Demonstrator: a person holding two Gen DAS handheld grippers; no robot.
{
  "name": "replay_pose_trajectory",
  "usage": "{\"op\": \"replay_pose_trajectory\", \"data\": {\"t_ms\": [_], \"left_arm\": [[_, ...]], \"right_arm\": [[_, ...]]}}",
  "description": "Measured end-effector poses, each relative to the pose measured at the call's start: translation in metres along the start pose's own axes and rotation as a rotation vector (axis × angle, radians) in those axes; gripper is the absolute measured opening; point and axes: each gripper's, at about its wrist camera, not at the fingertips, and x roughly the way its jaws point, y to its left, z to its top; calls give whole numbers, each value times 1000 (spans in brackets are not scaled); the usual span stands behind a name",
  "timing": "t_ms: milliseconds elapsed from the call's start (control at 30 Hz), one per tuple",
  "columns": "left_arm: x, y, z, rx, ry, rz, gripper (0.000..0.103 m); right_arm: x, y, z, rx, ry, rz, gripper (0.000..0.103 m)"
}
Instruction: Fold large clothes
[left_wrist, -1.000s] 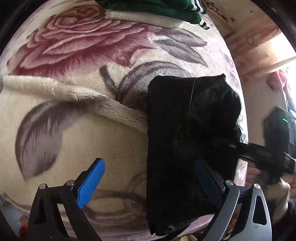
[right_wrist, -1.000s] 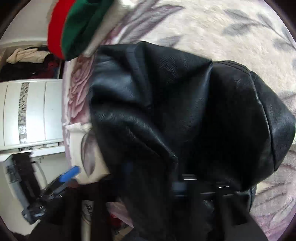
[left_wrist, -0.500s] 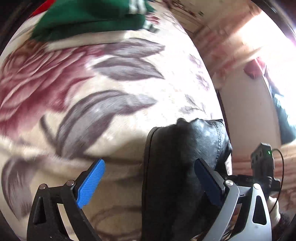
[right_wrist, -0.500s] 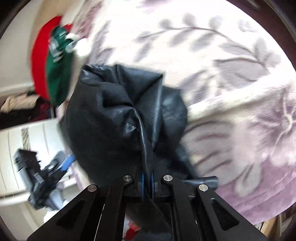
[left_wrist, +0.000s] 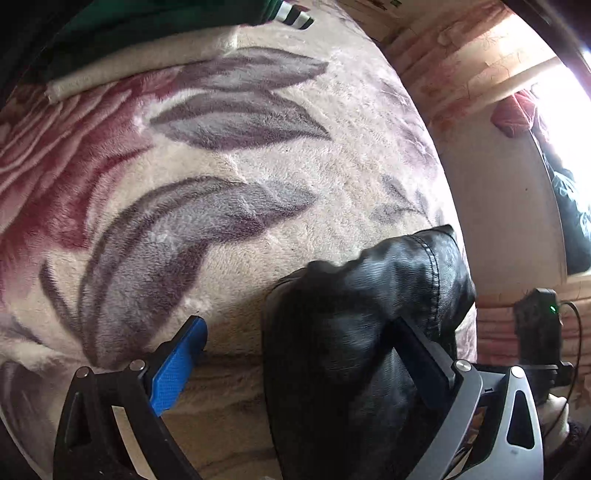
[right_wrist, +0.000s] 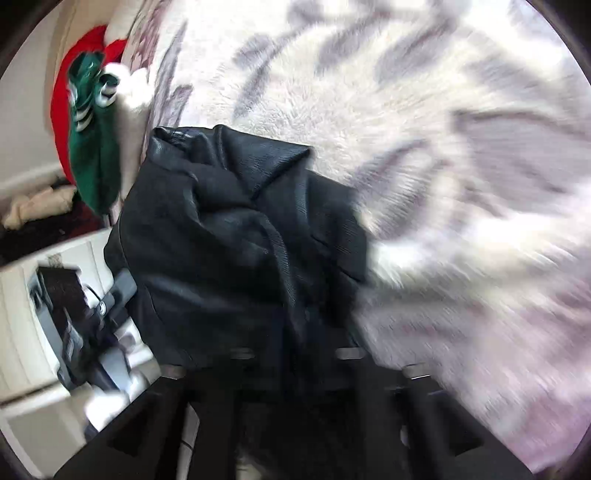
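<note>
Black leather-look jacket (left_wrist: 362, 332) sits bundled at the blanket's (left_wrist: 258, 177) near right edge, part of it drooping over that edge toward me. Not a tidy fold yet; the right wrist view shows lumpy overlapping panels and a seam ridge on top.

My left gripper (left_wrist: 295, 354) is released, blue pads wide apart. One pad is over bare blanket, the other is against or just beside the jacket's side, nothing pinched.

My right gripper (right_wrist: 295, 354) is blurred at the bottom of its view. Its jaws are opening, with jacket material between them, and no pad is visibly pressing on it. I read it as letting go.

Handling guess: heavyish, thick, slick faux leather. It looks springy enough to hold bulges and creep open rather than lie flat. Smooth faces will likely slip in the pads, so I'd grab stitched seams, hem or collar edge. The two grippers should take it well apart.

Green striped garment (right_wrist: 92, 147) with red one (right_wrist: 62, 74) at the blanket's far edge, well apart from the jacket.
</note>
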Motion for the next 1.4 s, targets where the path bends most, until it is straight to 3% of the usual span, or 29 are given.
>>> {"op": "replay_pose_trajectory", "data": {"t_ms": [67, 100, 133, 167, 333, 433, 467, 500, 567, 600, 667, 733, 767, 833, 867, 900, 967, 1033, 1100, 1167, 1233, 1267, 1333, 1367, 1400], "left_arm": [[-5, 1, -3, 0, -5, 14, 103], [-8, 1, -3, 1, -8, 19, 103], [-11, 2, -3, 4, -11, 29, 103], [-15, 1, -3, 8, -16, 32, 103], [-47, -17, 6, 89, -101, 87, 103], [-38, -26, 10, 141, -83, 102, 103], [-29, -28, 9, 155, -61, 118, 103], [-21, -28, 7, 163, -43, 121, 103], [-9, -26, 2, 171, -27, 132, 103], [-7, -23, 0, 166, -30, 132, 103], [-5, -17, -1, 142, -33, 100, 103], [-2, -11, -1, 113, -32, 84, 103], [-2, -11, -2, 107, -33, 80, 103], [0, -8, -2, 86, -33, 64, 103], [0, -6, -3, 80, -36, 58, 103], [1, -5, -4, 77, -37, 61, 103], [7, -2, -6, 81, -21, 97, 103], [10, 3, -9, 67, -17, 95, 103], [-1, 8, -11, 35, -29, 83, 103], [-19, 13, -15, 15, -66, 86, 103], [-42, 23, -25, -40, -110, 60, 103], [-50, 30, -32, -75, -119, 46, 103], [-57, 46, -48, -151, -119, -27, 103], [-56, 52, -56, -178, -114, -47, 103], [-49, 57, -63, -200, -100, -69, 103]], "right_arm": [[-11, -1, -22, -35, 5, -39, 74], [-12, -5, -30, -33, 18, -31, 66], [-6, -11, -45, -22, 48, -28, 43], [-3, -17, -53, -4, 58, -39, 7], [-24, -25, -74, 93, -104, -100, 4], [-3, -44, -70, 129, -38, -134, 6], [0, -41, -64, 119, -26, -153, 9], [0, -36, -59, 107, -18, -169, 25], [-17, -15, -44, 63, -9, -290, 43], [-40, -12, -44, 46, -62, -336, 43], [-73, 12, -40, 1, -189, -320, 43], [-98, 46, -36, -50, -266, -183, 43], [-96, 65, -28, -96, -237, -106, 41], [-81, 88, -11, -143, -197, -55, 33], [-60, 97, 9, -156, -170, -88, 25], [-39, 107, 20, -154, -161, -121, 24], [10, 91, 50, -144, -63, -223, 13], [63, 87, 77, -158, 17, -316, 12], [79, 95, 85, -208, 43, -375, 12], [70, 103, 88, -223, 84, -387, 12], [45, 107, 84, -225, 89, -314, 15], [22, 102, 79, -209, 70, -230, 20], [-7, 93, 71, -176, 29, -109, 58], [-20, 82, 63, -170, 14, -111, 103], [-27, 71, 56, -170, 9, -127, 103]]}}
